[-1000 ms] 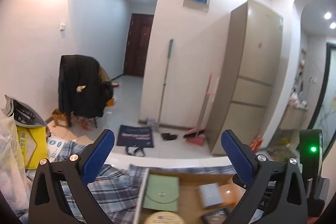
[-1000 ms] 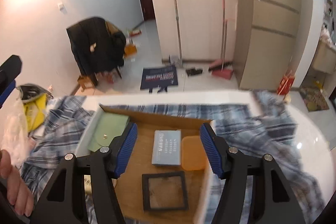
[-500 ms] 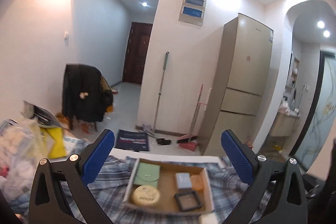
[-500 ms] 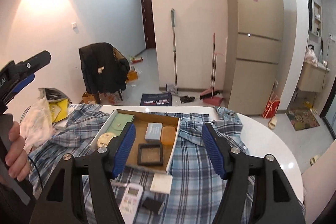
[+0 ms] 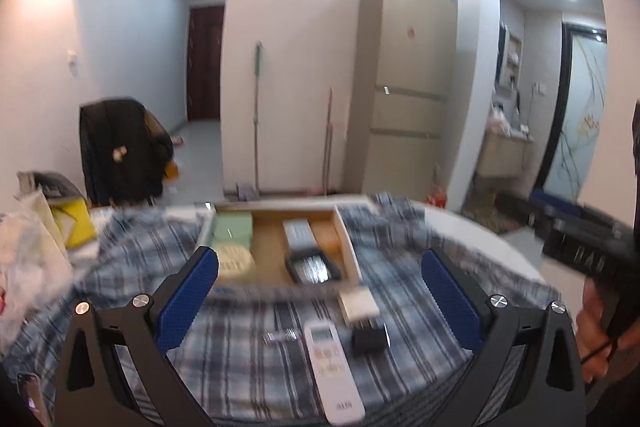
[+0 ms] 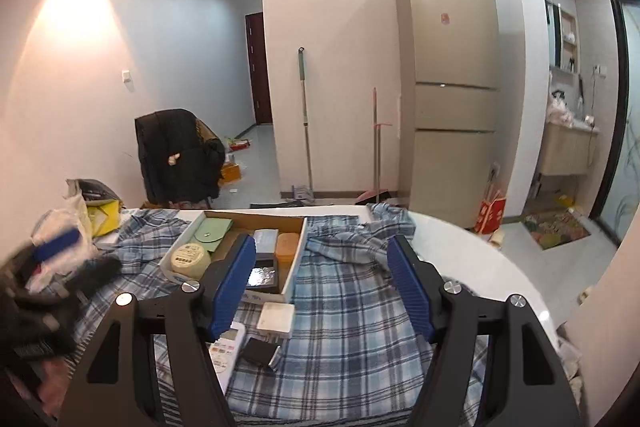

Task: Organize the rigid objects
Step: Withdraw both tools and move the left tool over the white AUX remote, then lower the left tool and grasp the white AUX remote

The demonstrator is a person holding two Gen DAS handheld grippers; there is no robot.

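An open cardboard box (image 5: 349, 247) (image 6: 298, 261) lies on the plaid cloth. In it are a green pouch (image 6: 212, 231), a round tin (image 6: 191, 259), a grey-blue box (image 6: 266, 239), an orange box (image 6: 288, 245) and a black frame (image 6: 262, 277). In front of it lie a white square box (image 5: 358, 303) (image 6: 276, 317), a white remote (image 5: 332, 367) (image 6: 226, 347) and a small black box (image 5: 368, 337) (image 6: 260, 351). My left gripper (image 5: 320, 261) is open and empty, held back from the box. My right gripper (image 6: 320, 247) is open, its jaws opening, with nothing between them.
The plaid cloth (image 6: 352, 307) covers a round white table (image 6: 460, 251) whose edge curves off to the right. Plastic bags and a yellow package (image 6: 80, 219) crowd the left side. A chair with a black coat (image 6: 176, 155), a mop and a fridge (image 6: 452, 87) stand beyond.
Both grippers have drawn back from the box, which looks smaller now. The remote, white square box and black box have come into view. The right jaws stand slightly wider.
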